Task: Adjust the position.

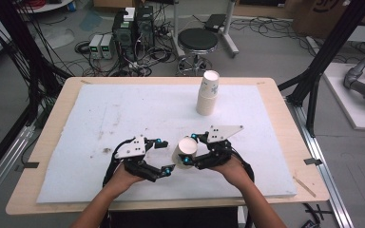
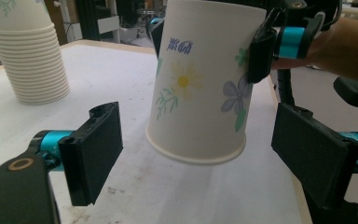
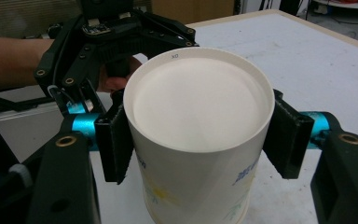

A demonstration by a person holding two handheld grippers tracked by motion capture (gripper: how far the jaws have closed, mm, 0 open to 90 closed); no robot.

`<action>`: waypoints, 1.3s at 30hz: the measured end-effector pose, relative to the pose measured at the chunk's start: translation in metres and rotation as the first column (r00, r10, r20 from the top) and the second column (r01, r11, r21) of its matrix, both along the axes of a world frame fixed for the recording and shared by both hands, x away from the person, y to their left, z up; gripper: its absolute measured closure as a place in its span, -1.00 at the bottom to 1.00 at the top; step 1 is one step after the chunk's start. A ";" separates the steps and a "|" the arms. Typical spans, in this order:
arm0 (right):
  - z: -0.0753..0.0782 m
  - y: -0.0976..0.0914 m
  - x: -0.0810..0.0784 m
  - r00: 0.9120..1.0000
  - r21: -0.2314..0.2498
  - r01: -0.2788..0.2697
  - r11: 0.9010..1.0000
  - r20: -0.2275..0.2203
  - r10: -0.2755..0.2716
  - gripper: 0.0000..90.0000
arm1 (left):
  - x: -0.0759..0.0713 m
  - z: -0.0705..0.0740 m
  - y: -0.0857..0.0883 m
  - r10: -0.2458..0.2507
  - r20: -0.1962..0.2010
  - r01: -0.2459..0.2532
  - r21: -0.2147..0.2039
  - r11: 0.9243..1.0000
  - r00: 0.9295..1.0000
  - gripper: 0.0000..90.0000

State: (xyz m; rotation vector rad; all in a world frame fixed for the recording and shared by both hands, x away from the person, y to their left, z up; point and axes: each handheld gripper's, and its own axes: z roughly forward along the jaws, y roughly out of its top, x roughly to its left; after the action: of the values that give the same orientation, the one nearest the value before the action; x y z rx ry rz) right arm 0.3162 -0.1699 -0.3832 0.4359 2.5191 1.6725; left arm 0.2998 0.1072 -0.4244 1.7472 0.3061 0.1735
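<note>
The left gripper view shows the flowers printed on the paper cup — the high view doesn't. The right gripper pinches it above the table; the left gripper stands spread, just beside.

The high view looks forward and down from above the person's side, taking in the whole table and the floor beyond. The left gripper view sits low and close, looking level between its own jaws at the cup, with the stack farther off. The right gripper view looks down into that cup from very near, facing the left gripper. All three views share the cup.
</note>
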 end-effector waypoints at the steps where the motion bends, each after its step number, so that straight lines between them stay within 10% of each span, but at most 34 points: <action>1: 0.000 0.001 0.000 1.000 0.001 -0.004 1.000 0.005 0.004 -0.22 | 0.000 0.000 -0.002 -0.001 -0.001 0.001 -0.003 1.000 1.000 -0.64; 31: -0.002 0.008 -0.003 0.999 0.024 -0.030 0.999 -0.021 0.030 -0.22 | 0.004 -0.005 -0.023 -0.049 0.009 0.049 0.030 0.998 0.999 -0.33; 39: 0.001 0.007 -0.001 0.999 0.034 -0.011 0.999 -0.047 0.012 -0.56 | 0.006 0.007 -0.021 -0.072 -0.018 0.074 0.106 0.992 0.997 -0.26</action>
State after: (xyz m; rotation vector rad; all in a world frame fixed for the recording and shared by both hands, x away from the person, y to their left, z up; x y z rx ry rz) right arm 0.3154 -0.1627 -0.3826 0.4697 2.5339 1.7318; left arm 0.3059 0.0857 -0.4175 1.8628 0.2469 0.1265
